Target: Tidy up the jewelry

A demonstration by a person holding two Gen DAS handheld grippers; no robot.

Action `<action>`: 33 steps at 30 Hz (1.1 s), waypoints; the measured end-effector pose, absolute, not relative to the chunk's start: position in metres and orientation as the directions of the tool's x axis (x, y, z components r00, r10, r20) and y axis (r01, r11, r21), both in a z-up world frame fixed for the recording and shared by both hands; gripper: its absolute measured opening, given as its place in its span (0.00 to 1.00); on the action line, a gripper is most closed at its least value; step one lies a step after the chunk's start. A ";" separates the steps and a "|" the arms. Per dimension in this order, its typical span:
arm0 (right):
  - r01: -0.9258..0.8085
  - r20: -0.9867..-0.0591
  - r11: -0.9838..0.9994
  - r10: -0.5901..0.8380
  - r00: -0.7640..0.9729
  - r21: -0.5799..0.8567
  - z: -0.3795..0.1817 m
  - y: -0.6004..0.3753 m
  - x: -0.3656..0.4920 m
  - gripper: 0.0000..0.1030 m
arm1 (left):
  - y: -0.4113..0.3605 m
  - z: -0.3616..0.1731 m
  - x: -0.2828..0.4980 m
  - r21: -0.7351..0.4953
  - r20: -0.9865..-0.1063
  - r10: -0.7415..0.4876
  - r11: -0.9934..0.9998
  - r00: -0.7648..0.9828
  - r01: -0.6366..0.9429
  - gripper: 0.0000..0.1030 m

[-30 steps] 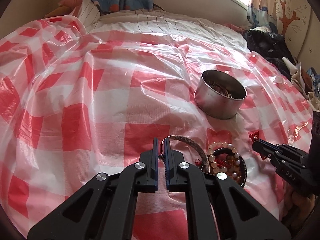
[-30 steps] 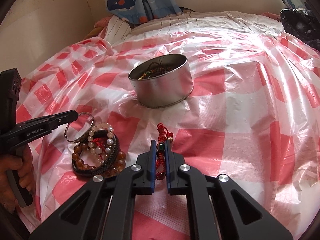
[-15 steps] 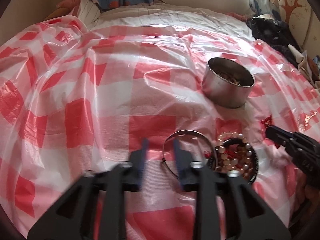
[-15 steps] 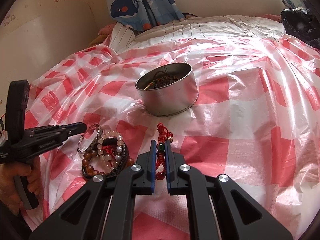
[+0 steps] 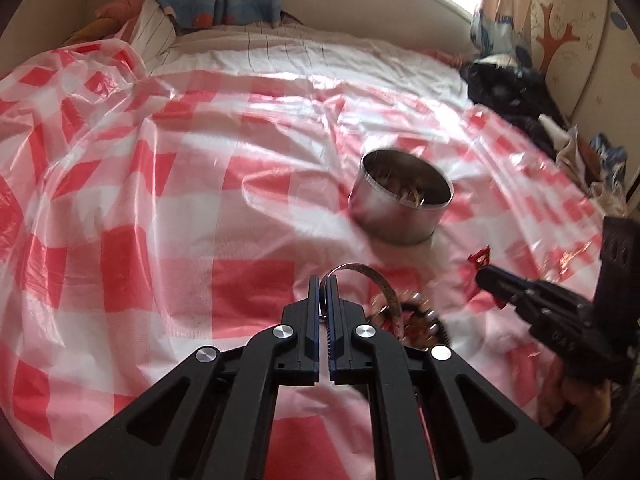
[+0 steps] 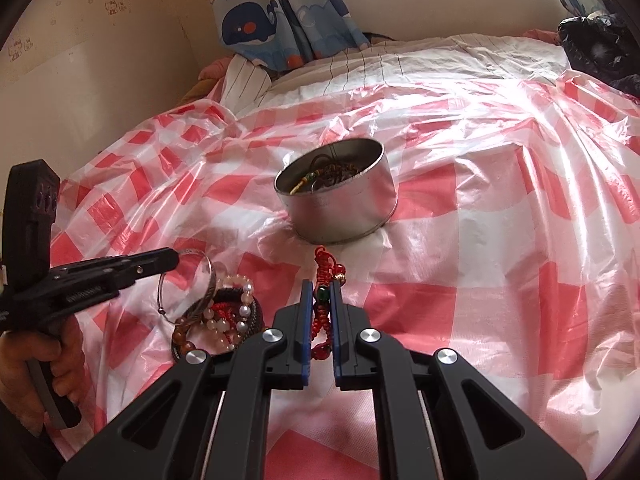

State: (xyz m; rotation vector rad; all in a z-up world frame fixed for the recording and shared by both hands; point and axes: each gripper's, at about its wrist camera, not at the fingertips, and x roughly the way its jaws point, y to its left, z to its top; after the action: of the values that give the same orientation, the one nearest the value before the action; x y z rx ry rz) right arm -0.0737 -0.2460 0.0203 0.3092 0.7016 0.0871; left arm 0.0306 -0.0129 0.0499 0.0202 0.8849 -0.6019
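Note:
My left gripper (image 5: pixel 324 280) is shut on a silver bangle (image 5: pixel 374 280) and holds it tilted up off the sheet; the right wrist view shows that gripper (image 6: pixel 170 258) with the bangle (image 6: pixel 200 284) raised above a pile of bead bracelets (image 6: pixel 224 320). My right gripper (image 6: pixel 320 292) is shut on a red knotted cord bracelet (image 6: pixel 326 276) with a green bead. It also shows at the right of the left wrist view (image 5: pixel 482 276). A round metal tin (image 6: pixel 340 200) holding several jewelry pieces stands just beyond both grippers (image 5: pixel 400 204).
Everything lies on a red-and-white checked plastic sheet (image 6: pixel 500 240) spread over a bed. A whale-print curtain (image 6: pixel 280 12) and a wall are at the back. Dark clothing (image 5: pixel 512 84) lies at the far right edge.
My left gripper opened briefly, then shut on the silver bangle and lifted its edge off the pile. My right gripper kept hold of the red cord bracelet and rose slightly.

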 end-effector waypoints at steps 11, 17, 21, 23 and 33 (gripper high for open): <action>-0.008 -0.551 0.954 0.180 0.815 0.300 0.058 -0.258 -0.049 0.08 | -0.065 0.091 0.062 -0.281 -0.658 -0.583 0.778 0.477 0.562 0.02; -0.022 -0.542 0.966 0.164 0.824 0.258 0.070 -0.266 -0.021 0.08 | -0.116 0.074 0.108 -0.307 -0.675 -0.585 0.777 0.450 0.550 0.03; -0.039 -0.554 0.971 0.167 0.816 0.235 0.069 -0.265 0.006 0.09 | -0.122 0.059 0.122 -0.291 -0.715 -0.550 0.796 0.432 0.531 0.11; -0.051 -0.581 0.974 0.174 0.795 0.222 0.062 -0.262 0.020 0.09 | -0.110 0.062 0.122 -0.276 -0.710 -0.534 0.811 0.459 0.516 0.29; -0.038 -0.617 0.967 0.190 0.764 0.251 0.052 -0.256 -0.026 0.35 | -0.048 0.055 0.058 -0.217 -0.769 -0.503 0.785 0.393 0.580 0.48</action>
State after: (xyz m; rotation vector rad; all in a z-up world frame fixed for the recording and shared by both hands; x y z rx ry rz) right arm -0.0258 -0.2560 0.0522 0.2300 0.6922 0.1254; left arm 0.0580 -0.0479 0.0545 0.0913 0.9424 -0.6887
